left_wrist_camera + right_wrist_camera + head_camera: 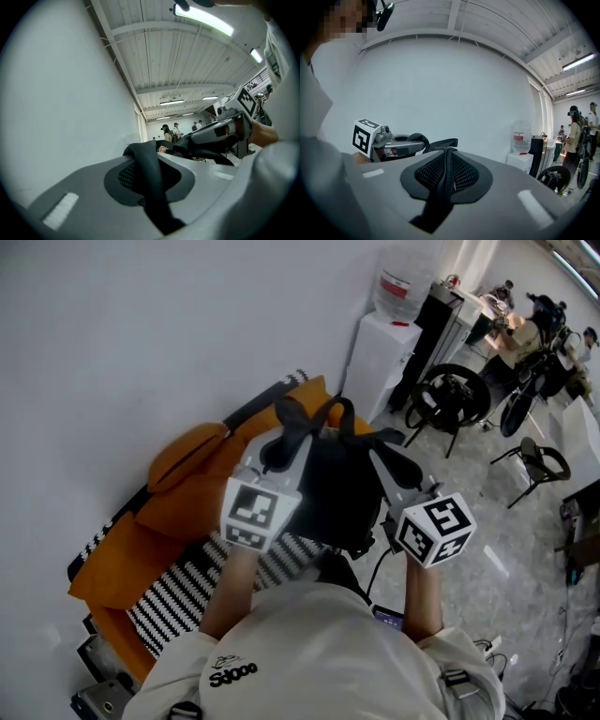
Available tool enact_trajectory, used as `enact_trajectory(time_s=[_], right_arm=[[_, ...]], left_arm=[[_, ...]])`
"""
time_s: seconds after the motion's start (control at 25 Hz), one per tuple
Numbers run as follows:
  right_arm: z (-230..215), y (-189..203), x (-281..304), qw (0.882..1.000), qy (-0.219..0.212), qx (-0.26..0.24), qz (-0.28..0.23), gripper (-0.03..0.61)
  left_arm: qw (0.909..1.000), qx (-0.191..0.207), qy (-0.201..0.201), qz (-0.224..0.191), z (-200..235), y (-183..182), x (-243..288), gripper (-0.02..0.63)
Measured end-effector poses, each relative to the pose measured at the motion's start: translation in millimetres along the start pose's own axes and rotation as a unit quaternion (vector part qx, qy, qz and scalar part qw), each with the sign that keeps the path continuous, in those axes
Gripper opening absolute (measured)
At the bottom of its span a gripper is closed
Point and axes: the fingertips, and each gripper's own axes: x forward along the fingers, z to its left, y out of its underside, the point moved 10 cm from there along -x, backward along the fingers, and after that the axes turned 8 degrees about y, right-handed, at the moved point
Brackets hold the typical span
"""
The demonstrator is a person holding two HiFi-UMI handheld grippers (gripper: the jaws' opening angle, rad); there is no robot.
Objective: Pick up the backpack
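The black backpack [337, 488] hangs between my two grippers, above the orange sofa. My left gripper [281, 442] is shut on a black shoulder strap [149, 180], which runs up between its jaws. My right gripper [391, 463] is shut on the other black strap [443, 185], pinched thin between its mesh pads [464, 171]. Both grippers point roughly level and away from me, side by side. The left gripper view shows the right gripper [220, 131] with its strap, and the right gripper view shows the left gripper [396, 143]. The backpack's lower part is hidden behind my arms.
The orange sofa [187, 474] with a black-and-white striped cover [178, 592] stands against the white wall. A water dispenser [380, 348] is past the sofa's end. A black seat with a steering wheel [455, 395], a chair [539, 465] and people stand at the right.
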Motion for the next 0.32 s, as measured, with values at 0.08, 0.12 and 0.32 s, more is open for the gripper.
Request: enact_trajectory(time_s=[0.08,0.12,0.32], right_arm=[[-0.3,0.8,0.6,1.000,-0.001,0.001,0.002,0.052],[-0.6,1.1,0.7,1.000,-0.001,0.002,0.003,0.052],[-4.1,4.2,5.1,1.000,-0.001,0.002,0.007,0.052]], left_arm=[[1.0000,-0.003,0.000,0.002,0.1,0.9,0.4,0.048],[1.0000,-0.004,0.000,0.003,0.0,1.3,0.7,0.048],[1.0000,-0.007,0.000,0.006,1.7,5.1,4.3,0.048]])
